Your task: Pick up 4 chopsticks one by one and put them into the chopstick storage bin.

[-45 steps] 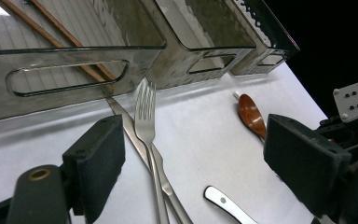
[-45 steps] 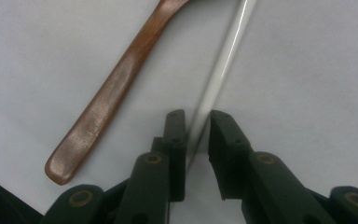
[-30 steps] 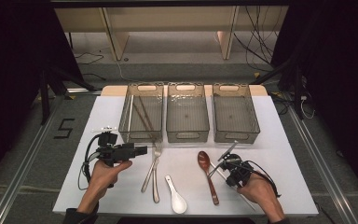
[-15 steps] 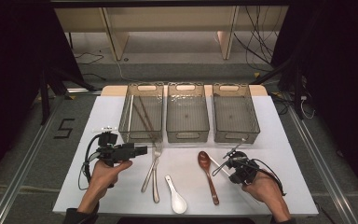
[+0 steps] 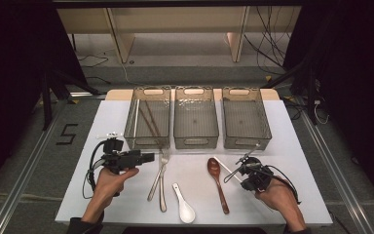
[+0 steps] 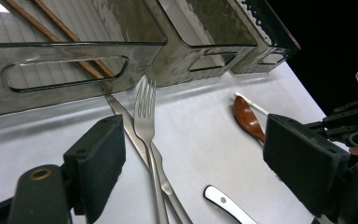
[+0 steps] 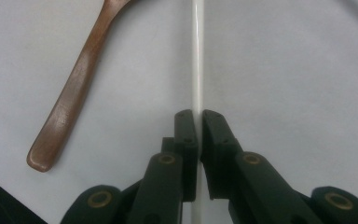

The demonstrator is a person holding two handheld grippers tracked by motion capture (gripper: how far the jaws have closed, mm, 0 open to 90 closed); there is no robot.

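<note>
My right gripper (image 7: 199, 116) is shut on a thin white chopstick (image 7: 196, 65) that lies on the white table and runs straight away from the jaws. In the high view this gripper (image 5: 242, 176) sits at the front right, with the chopstick (image 5: 222, 164) reaching up-left from it. A brown wooden spoon (image 5: 217, 183) lies just left of it, its handle (image 7: 70, 102) beside the jaws. My left gripper (image 5: 146, 157) hovers at the front left, open and holding nothing (image 6: 200, 158). Two metal forks (image 6: 144, 107) lie crossed in front of it.
Three clear plastic bins (image 5: 196, 141) stand side by side across the middle of the table; the left bin (image 5: 136, 124) holds brown chopsticks (image 6: 51, 32). A white ceramic spoon (image 5: 185, 207) lies near the front edge between the forks (image 5: 160, 180) and the wooden spoon.
My right gripper has shifted a little to the right, staying low on the table by the white chopstick. The left gripper has kept still.
</note>
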